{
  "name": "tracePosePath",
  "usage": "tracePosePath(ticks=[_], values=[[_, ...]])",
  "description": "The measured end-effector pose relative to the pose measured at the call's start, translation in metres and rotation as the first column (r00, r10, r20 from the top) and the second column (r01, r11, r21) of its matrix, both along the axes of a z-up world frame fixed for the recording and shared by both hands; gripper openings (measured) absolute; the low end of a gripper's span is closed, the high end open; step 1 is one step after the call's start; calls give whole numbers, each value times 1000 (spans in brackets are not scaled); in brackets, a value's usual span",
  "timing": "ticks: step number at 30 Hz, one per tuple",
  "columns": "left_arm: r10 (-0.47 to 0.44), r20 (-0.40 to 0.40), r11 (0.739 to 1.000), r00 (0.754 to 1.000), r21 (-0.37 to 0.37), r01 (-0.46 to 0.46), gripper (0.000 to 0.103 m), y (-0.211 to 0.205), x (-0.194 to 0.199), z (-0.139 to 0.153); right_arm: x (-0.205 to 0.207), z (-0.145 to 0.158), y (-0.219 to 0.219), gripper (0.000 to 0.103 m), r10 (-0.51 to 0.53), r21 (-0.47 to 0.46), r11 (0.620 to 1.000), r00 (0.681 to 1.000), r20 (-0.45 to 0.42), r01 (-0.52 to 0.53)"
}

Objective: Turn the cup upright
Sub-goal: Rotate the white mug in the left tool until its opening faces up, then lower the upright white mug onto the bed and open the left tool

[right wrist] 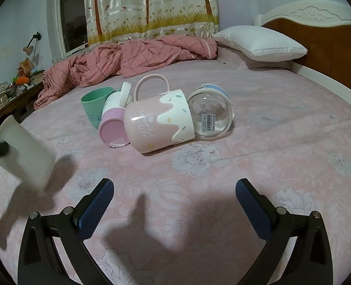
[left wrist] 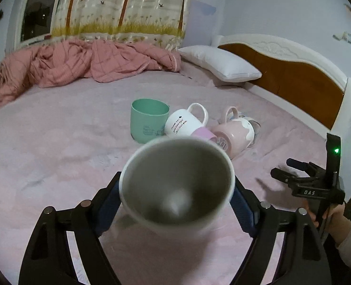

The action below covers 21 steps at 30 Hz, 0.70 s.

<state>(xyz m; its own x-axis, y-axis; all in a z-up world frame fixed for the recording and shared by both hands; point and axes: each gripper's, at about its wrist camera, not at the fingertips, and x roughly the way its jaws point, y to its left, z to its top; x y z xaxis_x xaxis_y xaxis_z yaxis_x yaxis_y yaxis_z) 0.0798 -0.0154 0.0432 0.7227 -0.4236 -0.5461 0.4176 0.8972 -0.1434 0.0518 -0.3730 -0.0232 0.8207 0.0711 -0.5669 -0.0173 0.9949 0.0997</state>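
My left gripper [left wrist: 176, 197] is shut on a white cup [left wrist: 176, 185], blurred, held above the bed with its mouth toward the camera. The same cup shows at the left edge of the right wrist view [right wrist: 25, 152]. My right gripper [right wrist: 175, 194] is open and empty, low over the sheet in front of the cup cluster; it also shows at the right of the left wrist view [left wrist: 291, 173]. On the bed a green cup [right wrist: 93, 106] stands upright. A white mug [left wrist: 184, 122], a purple cup [right wrist: 113, 128], a pink "Colourful Life" mug [right wrist: 158, 121] and a clear glass [right wrist: 209, 118] lie on their sides.
The pink floral bed sheet [right wrist: 222, 190] spreads around the cups. A crumpled pink quilt [right wrist: 128, 61] and a white pillow [right wrist: 260, 44] lie at the far side. A wooden headboard [left wrist: 291, 76] stands on the right. A cluttered desk [right wrist: 7, 90] stands at the left.
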Motion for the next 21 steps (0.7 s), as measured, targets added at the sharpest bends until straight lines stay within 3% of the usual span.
tracePosePath(ticks=[5, 11, 17, 18, 20, 21], values=[[23, 4, 998, 1000, 54, -23, 79, -13, -3, 2, 0, -1, -2, 103, -6, -2, 1000, 1000, 2, 6], [35, 12, 999, 999, 31, -36, 79, -27, 3, 4, 0, -1, -1, 103, -2, -4, 1000, 1000, -1, 2], [35, -20, 995, 999, 95, -33, 80, -51, 12, -19, 0, 0, -2, 103, 0, -6, 1000, 1000, -1, 0], [32, -16, 995, 999, 92, -31, 83, -53, 10, -21, 0, 0, -1, 103, 1, -6, 1000, 1000, -1, -1], [32, -11, 998, 999, 61, -31, 103, -52, 5, -19, 0, 0, -1, 103, 5, -7, 1000, 1000, -2, -5], [34, 5, 998, 999, 46, -34, 103, -50, 1, -17, 0, 0, -1, 103, 6, -8, 1000, 1000, -2, -6]])
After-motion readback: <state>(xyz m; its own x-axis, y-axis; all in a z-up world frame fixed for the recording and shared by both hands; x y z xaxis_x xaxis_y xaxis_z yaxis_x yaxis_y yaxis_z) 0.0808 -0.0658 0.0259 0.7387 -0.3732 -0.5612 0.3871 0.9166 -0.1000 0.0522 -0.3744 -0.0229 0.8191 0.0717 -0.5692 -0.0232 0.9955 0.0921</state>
